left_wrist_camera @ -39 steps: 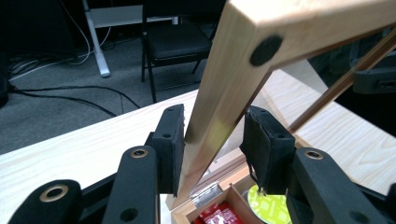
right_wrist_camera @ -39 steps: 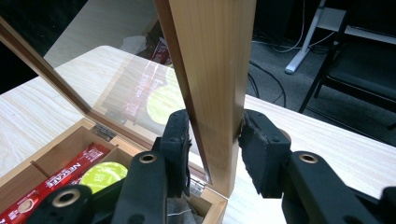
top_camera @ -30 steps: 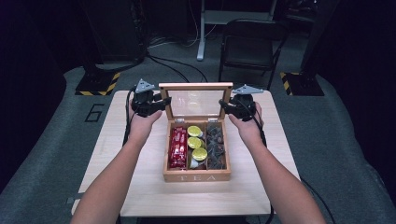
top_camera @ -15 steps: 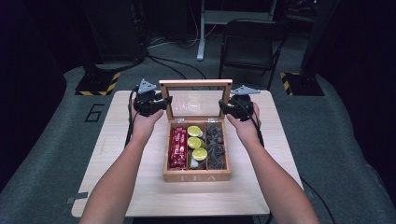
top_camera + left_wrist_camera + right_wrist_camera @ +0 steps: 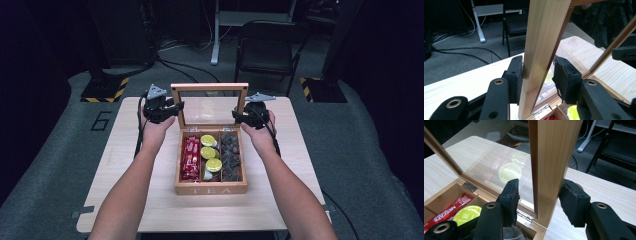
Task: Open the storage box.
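Your tea box sits mid-table, its glass lid standing upright. Left gripper is clamped on the lid's side frame — right gripper straddles the other side, jaws just easing open, inner pad off the frame.

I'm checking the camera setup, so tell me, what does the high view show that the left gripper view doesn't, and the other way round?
High view: the whole tea box on the table, with red sachets, yellow-topped pods and dark packets in its three compartments. Left gripper view: close up, the left gripper clamped on the side rail of the lid, and a hinge. Both: the upright glass lid and the chair behind the table.
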